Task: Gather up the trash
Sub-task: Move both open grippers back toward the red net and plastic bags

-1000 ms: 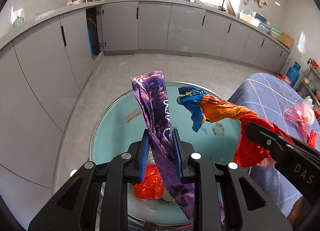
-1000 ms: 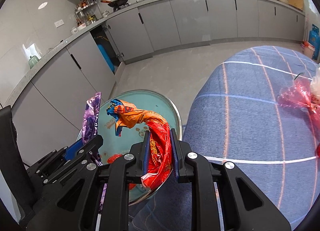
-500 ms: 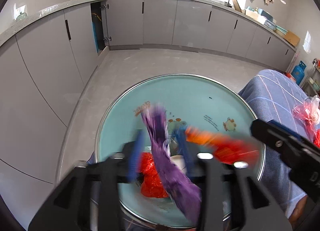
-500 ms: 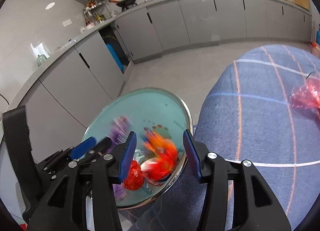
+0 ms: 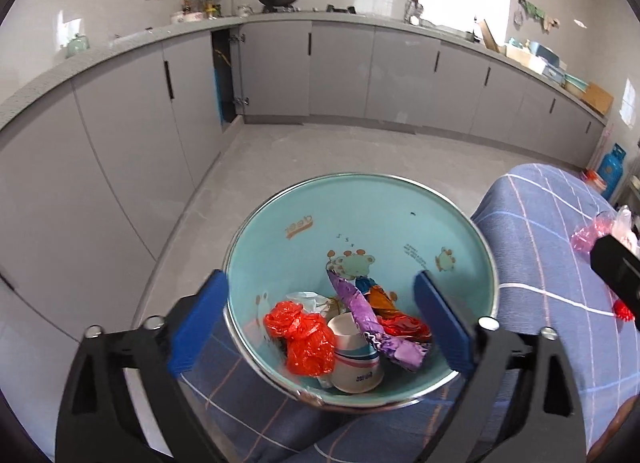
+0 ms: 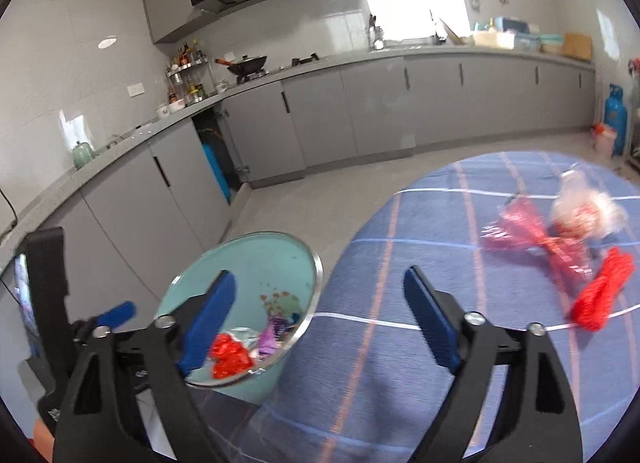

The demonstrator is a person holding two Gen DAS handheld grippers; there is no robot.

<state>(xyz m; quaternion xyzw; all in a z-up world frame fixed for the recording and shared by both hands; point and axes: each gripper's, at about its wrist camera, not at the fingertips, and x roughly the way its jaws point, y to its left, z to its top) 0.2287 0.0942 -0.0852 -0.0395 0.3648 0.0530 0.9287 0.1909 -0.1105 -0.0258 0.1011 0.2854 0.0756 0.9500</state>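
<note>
Jaws of the left gripper stand wide apart and hold nothing, straddling the teal bowl. Inside it lie a crumpled red bag, a paper cup, a purple wrapper and an orange-red wrapper; the printing on the bowl is too small to read. The right gripper is likewise spread and empty over the blue checked bench. Farther off on the bench, a pink bag and red bundle lie near each other.

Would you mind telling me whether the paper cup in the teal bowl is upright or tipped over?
Tipped. The paper cup leans with its open mouth toward the bowl wall, beside the purple wrapper.
</note>
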